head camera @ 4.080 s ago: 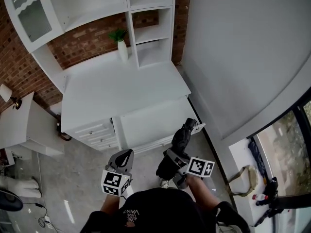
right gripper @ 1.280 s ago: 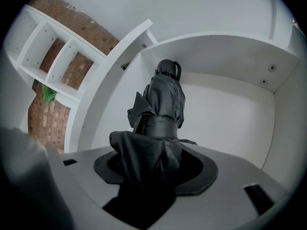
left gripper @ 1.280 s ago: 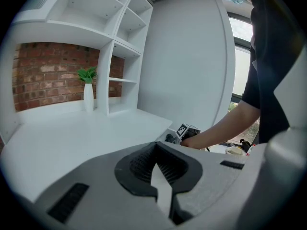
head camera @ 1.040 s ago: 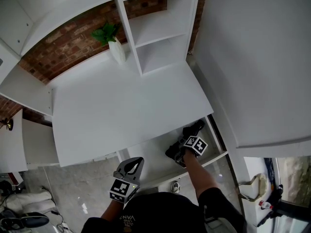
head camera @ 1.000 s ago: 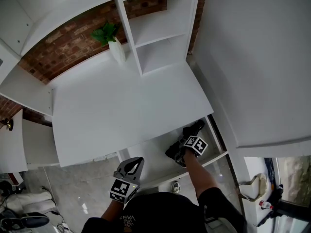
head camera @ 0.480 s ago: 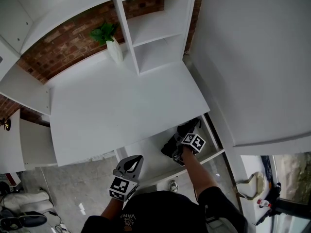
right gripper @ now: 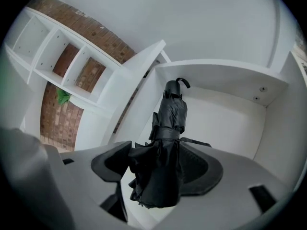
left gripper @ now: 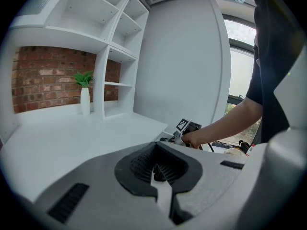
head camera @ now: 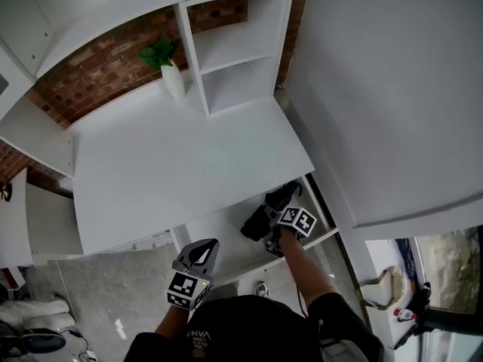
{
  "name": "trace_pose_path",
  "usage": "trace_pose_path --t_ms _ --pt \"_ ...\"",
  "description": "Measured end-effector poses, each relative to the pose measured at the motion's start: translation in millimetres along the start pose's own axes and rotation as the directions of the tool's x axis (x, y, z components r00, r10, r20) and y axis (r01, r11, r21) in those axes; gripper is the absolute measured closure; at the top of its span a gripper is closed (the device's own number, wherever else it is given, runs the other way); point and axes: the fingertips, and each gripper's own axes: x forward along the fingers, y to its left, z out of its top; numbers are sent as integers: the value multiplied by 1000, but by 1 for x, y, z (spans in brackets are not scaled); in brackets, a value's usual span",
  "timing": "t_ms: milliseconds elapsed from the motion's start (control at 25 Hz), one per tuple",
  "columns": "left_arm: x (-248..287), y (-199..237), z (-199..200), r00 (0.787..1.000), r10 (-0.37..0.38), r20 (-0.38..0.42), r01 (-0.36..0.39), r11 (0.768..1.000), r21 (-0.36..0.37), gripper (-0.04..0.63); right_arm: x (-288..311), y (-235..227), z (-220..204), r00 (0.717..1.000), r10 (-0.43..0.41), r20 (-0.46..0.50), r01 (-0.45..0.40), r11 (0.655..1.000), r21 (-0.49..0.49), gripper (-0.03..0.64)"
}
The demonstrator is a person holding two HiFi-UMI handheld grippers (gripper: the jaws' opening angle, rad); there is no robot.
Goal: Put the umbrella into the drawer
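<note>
The black folded umbrella [right gripper: 170, 123] lies in the open white drawer [right gripper: 225, 123], its hooked handle toward the drawer's far wall. My right gripper [right gripper: 163, 162] hangs over its near end with the jaws spread wide. The fabric is between them and a gap shows beside the left jaw. From the head view, the right gripper [head camera: 264, 223] is over the drawer [head camera: 219, 236] under the desk's front edge, with the umbrella [head camera: 285, 194] dark beside it. My left gripper [head camera: 201, 252] stays in front of the drawer, shut and holding nothing. Its fingertips [left gripper: 154, 174] meet in the left gripper view.
The white desk top [head camera: 173, 157] juts out above the drawer. A plant in a white vase [head camera: 167, 70] and open shelves [head camera: 234, 51] stand at the back against a brick wall. A large white panel [head camera: 392, 89] closes the right side. A bag [head camera: 385, 281] lies on the floor.
Several seconds ago the right gripper carried the umbrella in front of the desk; now the umbrella is in the drawer. Over the last second the right gripper rose a little. The left barely moved.
</note>
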Motion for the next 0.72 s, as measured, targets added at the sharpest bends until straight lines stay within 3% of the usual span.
trace_pose_path --t_ms 320,720 --pt "-12 -21 1 999 16 30 -16 1000 3 589 -43 21 6 996 77 41 -73 992 -106 335" --pt "-28 -58 -2 997 49 57 -50 999 3 589 -120 39 -3 974 183 132 -149 961 -231 584"
